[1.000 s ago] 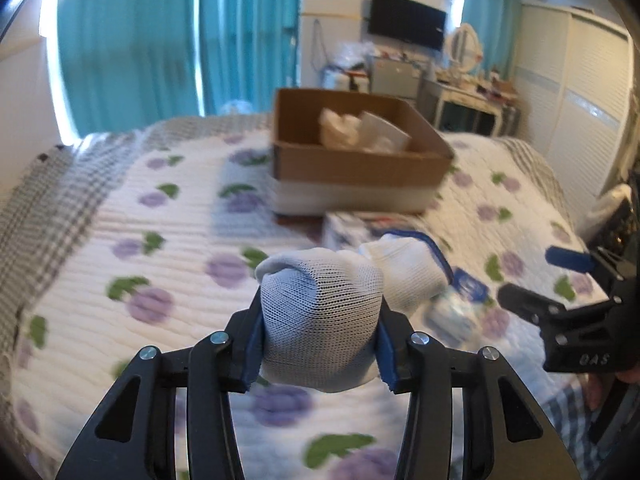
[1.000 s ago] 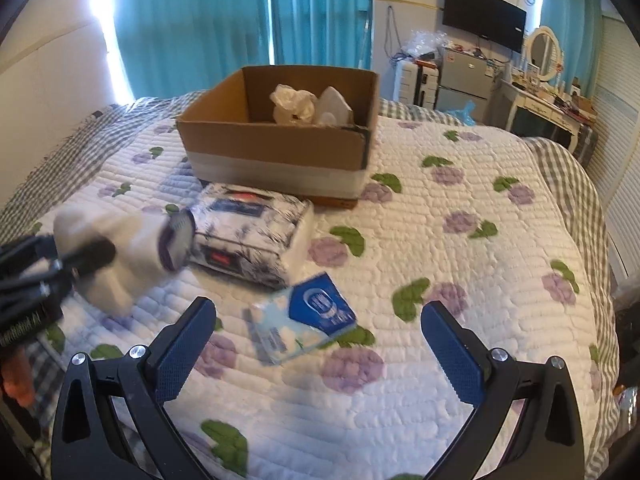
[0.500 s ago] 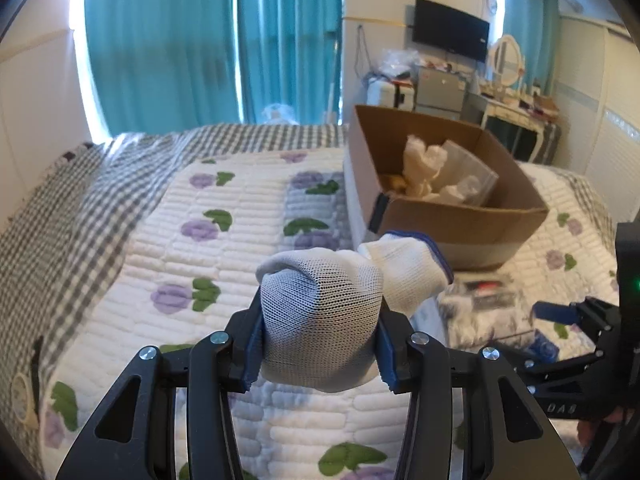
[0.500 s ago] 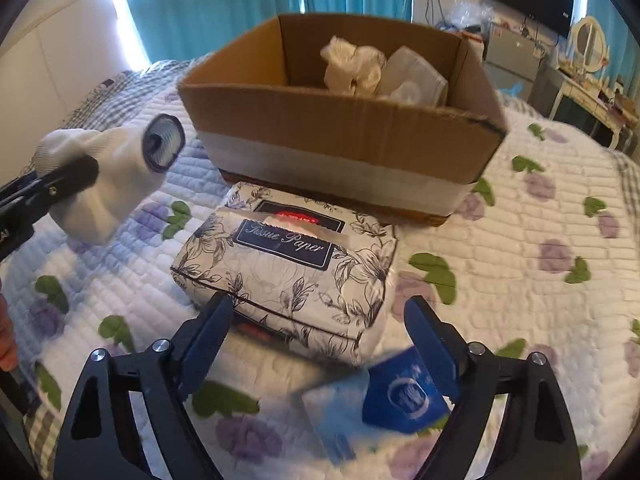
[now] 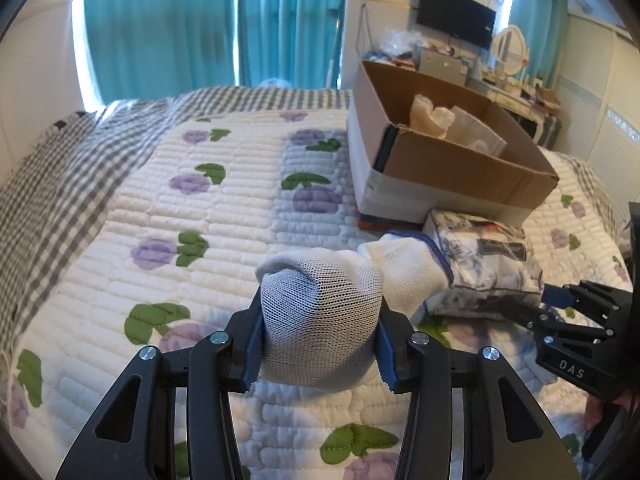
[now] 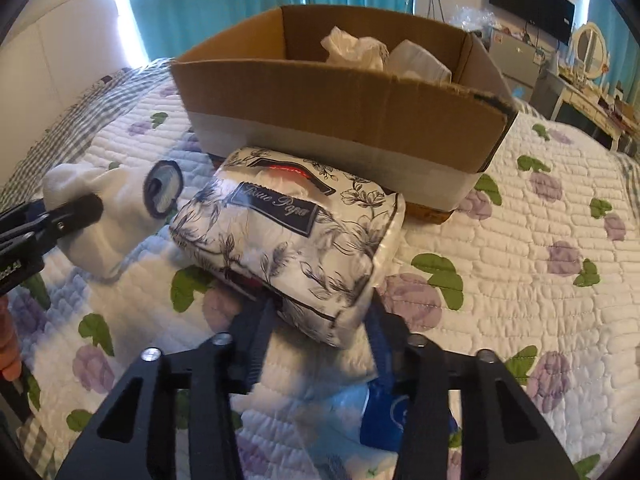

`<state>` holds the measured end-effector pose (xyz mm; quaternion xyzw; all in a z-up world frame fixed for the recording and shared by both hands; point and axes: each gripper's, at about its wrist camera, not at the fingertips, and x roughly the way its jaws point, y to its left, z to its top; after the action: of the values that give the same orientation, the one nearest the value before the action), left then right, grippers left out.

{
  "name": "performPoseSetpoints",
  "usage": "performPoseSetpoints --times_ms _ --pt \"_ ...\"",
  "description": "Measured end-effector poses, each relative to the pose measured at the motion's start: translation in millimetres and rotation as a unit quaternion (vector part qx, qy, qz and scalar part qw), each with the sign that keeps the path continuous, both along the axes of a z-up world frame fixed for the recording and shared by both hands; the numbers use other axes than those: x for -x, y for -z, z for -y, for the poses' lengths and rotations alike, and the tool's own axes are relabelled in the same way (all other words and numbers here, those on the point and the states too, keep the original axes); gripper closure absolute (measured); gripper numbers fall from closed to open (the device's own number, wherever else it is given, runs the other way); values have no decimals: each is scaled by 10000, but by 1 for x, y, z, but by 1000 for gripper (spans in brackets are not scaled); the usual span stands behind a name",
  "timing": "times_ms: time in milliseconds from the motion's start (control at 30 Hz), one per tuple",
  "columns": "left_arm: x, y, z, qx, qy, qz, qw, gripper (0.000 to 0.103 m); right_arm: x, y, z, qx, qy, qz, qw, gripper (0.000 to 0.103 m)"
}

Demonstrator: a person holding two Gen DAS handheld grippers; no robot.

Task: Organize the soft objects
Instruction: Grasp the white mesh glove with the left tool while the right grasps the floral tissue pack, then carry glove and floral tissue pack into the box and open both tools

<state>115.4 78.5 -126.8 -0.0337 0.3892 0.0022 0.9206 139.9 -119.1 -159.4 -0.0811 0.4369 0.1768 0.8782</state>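
My left gripper [image 5: 318, 354] is shut on a rolled white sock [image 5: 324, 320] with a blue-trimmed cuff and holds it above the quilt; the sock also shows in the right wrist view [image 6: 108, 216]. My right gripper [image 6: 320, 328] has its jaws closed in around the near end of a floral tissue paper pack [image 6: 288, 240], which lies in front of the cardboard box [image 6: 340, 120]. The box holds white soft items [image 6: 352, 50]. The pack [image 5: 484, 268] and box [image 5: 460, 172] lie right of the sock in the left wrist view.
A small blue and white packet [image 6: 384, 416] lies on the quilt under my right gripper. The flower-print quilt [image 5: 200, 216] covers the bed, with a checked blanket [image 5: 52, 184] along the left side. Curtains, a TV and a dresser stand behind the bed.
My right gripper has moved forward and closed its jaws around the tissue pack's near end. My left gripper, still holding the sock, has shifted slightly; the box looks nearer in both views.
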Motion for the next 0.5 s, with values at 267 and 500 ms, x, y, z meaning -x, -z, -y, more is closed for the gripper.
performPoseSetpoints --times_ms 267,500 --pt "25 -23 3 43 -96 151 9998 58 38 -37 5 -160 -52 476 9987 75" --pt "52 -52 19 31 20 396 9992 58 74 -73 14 -253 -28 873 9959 77"
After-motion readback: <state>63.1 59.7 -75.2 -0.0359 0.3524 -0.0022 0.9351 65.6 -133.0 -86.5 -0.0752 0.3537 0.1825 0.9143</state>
